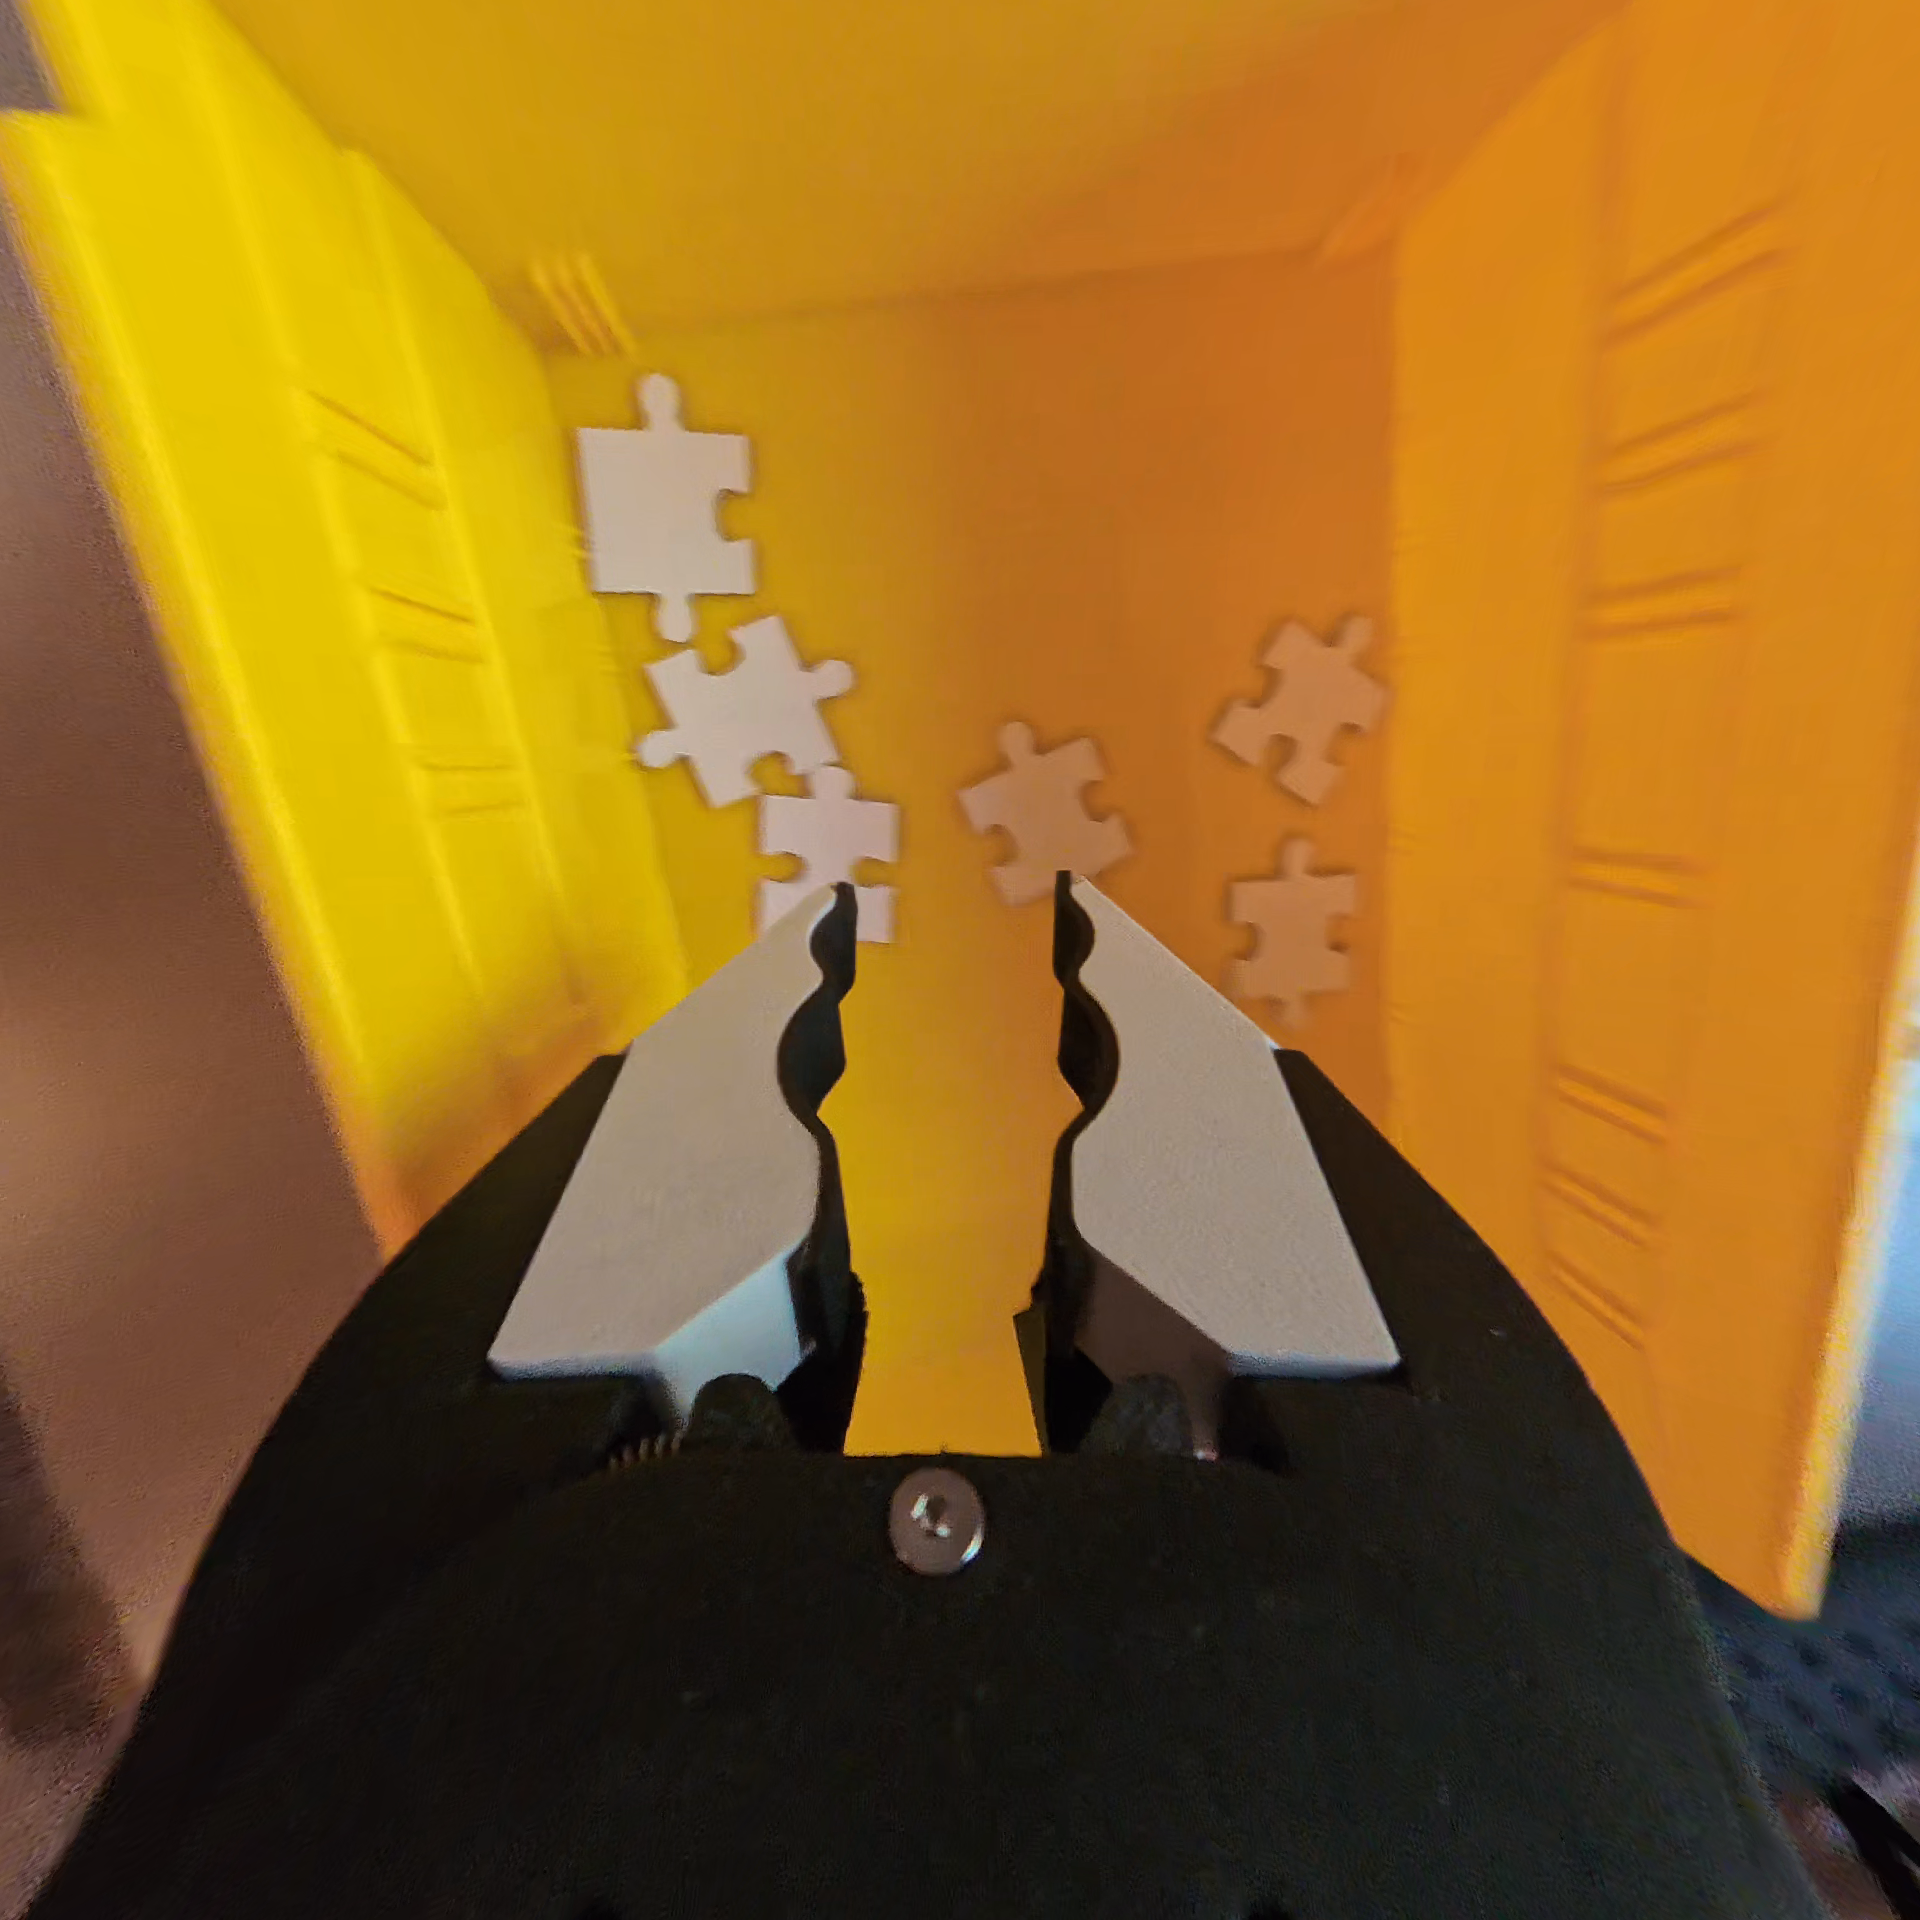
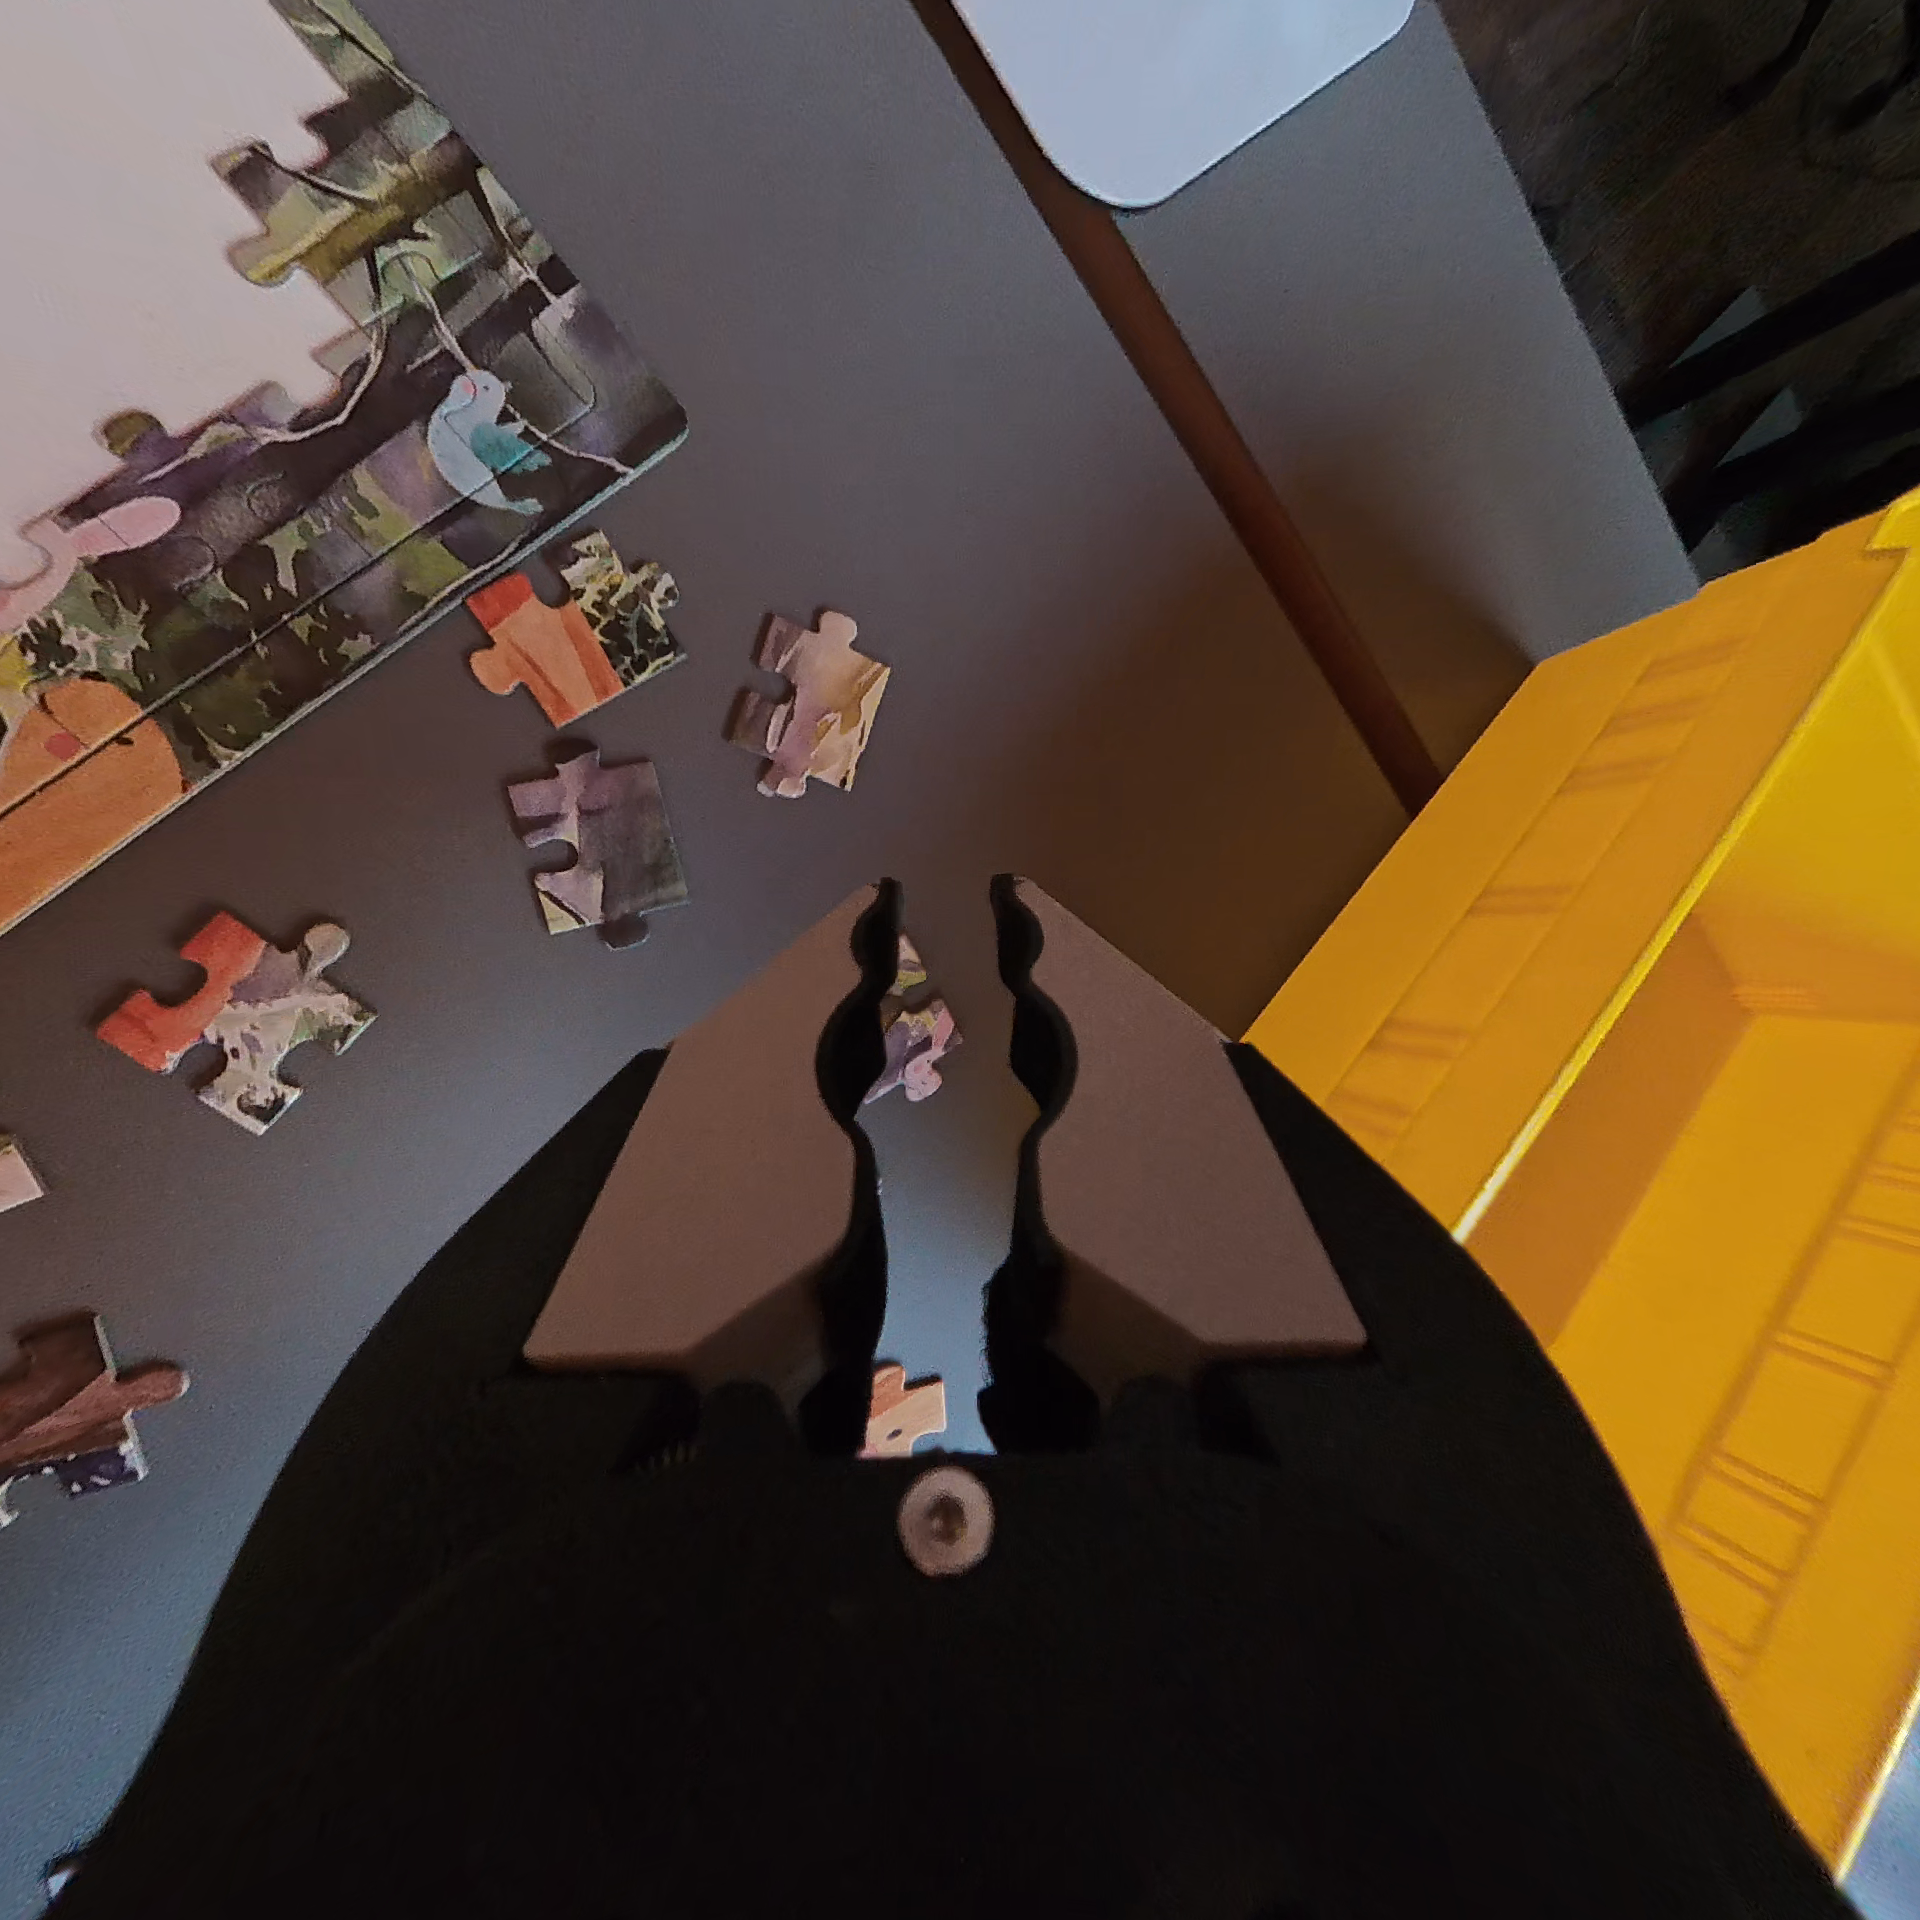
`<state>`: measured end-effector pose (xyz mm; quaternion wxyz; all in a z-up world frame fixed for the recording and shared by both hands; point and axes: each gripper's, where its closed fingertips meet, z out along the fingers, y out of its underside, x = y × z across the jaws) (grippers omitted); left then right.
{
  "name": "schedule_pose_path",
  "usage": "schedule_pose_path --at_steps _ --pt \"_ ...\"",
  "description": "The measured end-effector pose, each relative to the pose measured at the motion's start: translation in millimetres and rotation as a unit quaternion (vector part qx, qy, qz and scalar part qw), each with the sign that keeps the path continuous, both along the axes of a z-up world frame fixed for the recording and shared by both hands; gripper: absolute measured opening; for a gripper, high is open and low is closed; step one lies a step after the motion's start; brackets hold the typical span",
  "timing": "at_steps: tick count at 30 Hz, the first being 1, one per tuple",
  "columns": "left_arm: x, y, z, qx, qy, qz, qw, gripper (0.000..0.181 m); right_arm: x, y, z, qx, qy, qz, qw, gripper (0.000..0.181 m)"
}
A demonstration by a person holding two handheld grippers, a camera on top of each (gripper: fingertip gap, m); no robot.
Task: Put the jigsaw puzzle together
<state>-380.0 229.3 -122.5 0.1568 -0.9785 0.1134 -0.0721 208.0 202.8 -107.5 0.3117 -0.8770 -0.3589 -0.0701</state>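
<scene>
Inside the yellow bin, the left gripper points at the floor with jaws apart and empty; 6 white, face-down puzzle pieces lie ahead. At upper left of the right wrist view, the part-built jigsaw puzzle lies on the grey table, loose pieces below it. The right gripper hovers, jaws parted, empty.
</scene>
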Motion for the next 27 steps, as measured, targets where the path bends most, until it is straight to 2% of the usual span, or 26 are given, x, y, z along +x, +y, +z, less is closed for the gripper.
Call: schedule_pose_path --at_steps 3,6,10,16,23,27 --pt "20 -26 1 -0.064 -0.059 0.005 0.996 0.037 -1 1 -1 0.002 -0.006 0.003 1.0 0.018" --pt "24 -49 -10 -0.132 -0.042 0.0 0.99 0.037 2 -1 -11 -0.017 -0.017 0.001 1.0 0.019" --pt "30 -39 -13 -0.124 -0.03 -0.003 0.992 0.038 4 -3 -20 -0.034 -0.027 0.003 0.999 0.02" --pt "27 -70 -33 -0.221 0.005 0.003 0.975 0.058 6 -4 -22 -0.038 -0.028 0.002 0.999 0.02" --pt "23 -68 -41 -0.237 0.035 0.027 0.97 0.058 10 -6 -25 -0.045 -0.031 0.001 0.999 0.02" --pt "29 -68 -42 -0.242 0.076 0.02 0.967 0.048 13 -8 -27 -0.052 -0.034 0.001 0.998 0.02"
